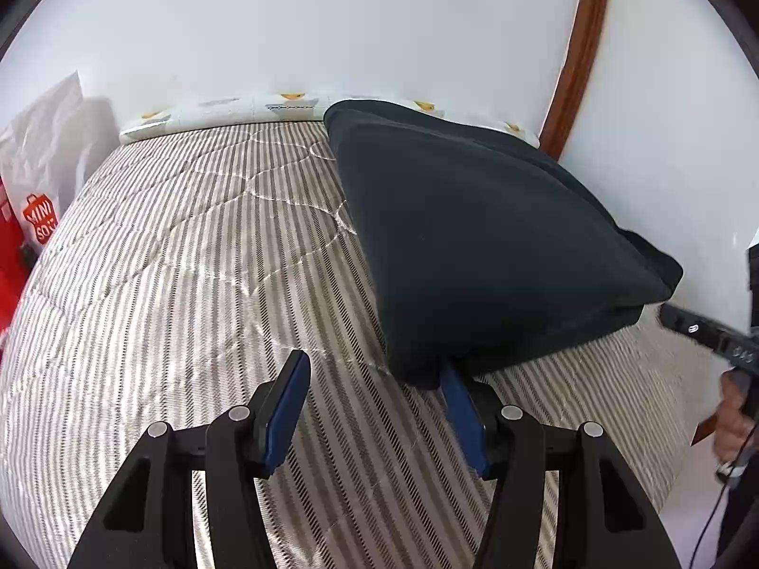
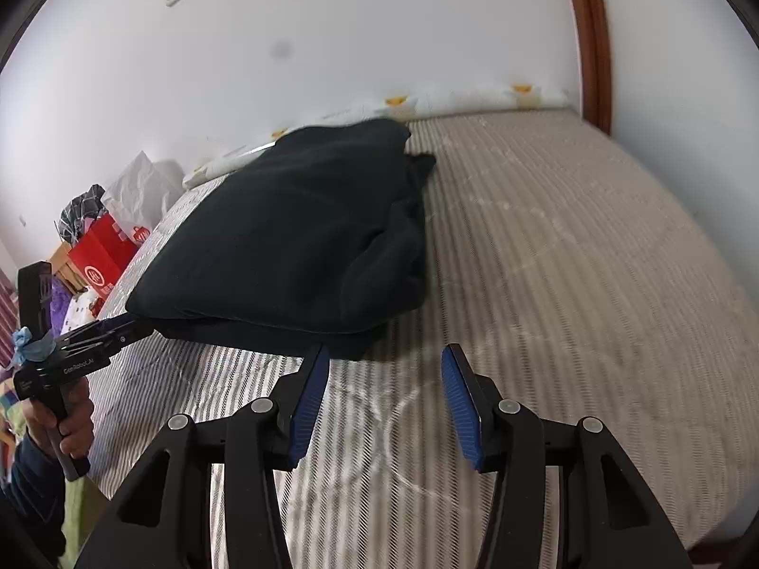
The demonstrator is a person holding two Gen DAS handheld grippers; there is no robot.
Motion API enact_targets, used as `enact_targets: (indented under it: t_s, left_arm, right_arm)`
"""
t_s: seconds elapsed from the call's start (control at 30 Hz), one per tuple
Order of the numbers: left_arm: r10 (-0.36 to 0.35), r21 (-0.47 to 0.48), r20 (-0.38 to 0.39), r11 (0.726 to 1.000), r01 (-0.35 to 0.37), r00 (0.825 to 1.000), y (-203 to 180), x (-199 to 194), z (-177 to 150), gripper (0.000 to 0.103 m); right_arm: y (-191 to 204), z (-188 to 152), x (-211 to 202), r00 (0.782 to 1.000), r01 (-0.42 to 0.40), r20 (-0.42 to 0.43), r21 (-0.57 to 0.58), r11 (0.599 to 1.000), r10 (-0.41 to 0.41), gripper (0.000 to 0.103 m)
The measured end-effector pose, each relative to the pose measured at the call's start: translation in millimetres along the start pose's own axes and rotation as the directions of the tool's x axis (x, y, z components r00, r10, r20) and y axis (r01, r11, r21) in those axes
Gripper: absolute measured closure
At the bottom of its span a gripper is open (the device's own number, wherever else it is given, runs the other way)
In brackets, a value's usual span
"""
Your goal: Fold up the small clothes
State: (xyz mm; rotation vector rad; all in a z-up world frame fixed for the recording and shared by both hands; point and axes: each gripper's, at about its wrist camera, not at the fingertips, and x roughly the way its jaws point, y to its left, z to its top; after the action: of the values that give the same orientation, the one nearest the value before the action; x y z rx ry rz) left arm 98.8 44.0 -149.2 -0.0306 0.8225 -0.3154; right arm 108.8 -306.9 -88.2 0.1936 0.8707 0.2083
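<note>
A dark navy garment (image 1: 479, 237) lies folded in a thick stack on the striped quilt (image 1: 199, 261). My left gripper (image 1: 374, 370) is open, its right finger tip tucked under the garment's near corner, its left finger over bare quilt. In the right wrist view the garment (image 2: 294, 237) lies ahead to the left. My right gripper (image 2: 386, 360) is open and empty; its left finger is close to the garment's near edge. The left gripper also shows in that view (image 2: 118, 332), at the garment's left corner.
A white and red Miniso bag (image 1: 38, 189) stands left of the bed. A patterned pillow (image 1: 237, 111) lies along the white wall. A wooden door frame (image 1: 578, 52) rises at the right. Red bags (image 2: 102, 256) and clutter sit beyond the bed's left side.
</note>
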Motion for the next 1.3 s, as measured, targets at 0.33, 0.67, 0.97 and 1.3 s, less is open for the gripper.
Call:
enact_targets:
  t_s: [0.33,0.67,0.97,1.3]
  left_arm:
    - [-0.013,0.000,0.008,1.000,0.013,1.000,-20.1,7.8,7.1,0.089]
    - [-0.006,0.045,-0.031,0.999,0.008,1.000,-33.7,0.8,-4.7,0.087]
    - [-0.002,0.047,0.067,0.999,-0.001,0.998,-26.4,-40.0,12.5,0.056]
    - [0.010,0.048,0.011,0.999,-0.010,1.000,-31.9,8.0,43.5,0.056]
  right_arm:
    - [-4.0,25.7,43.6,0.993,-0.101,0.072,0.052,0.993,0.098,0.093]
    - [-23.3,18.5,31.8,0.999,0.022,0.045,0.025,0.999,-0.023,0.087]
    - [-19.5,38.2,-42.9,0.984,0.049,0.174,-0.027,0.998,-0.043,0.074]
    - [-16.4,29.5,28.1,0.990,0.132,0.047,-0.027,0.991,-0.130,0.075]
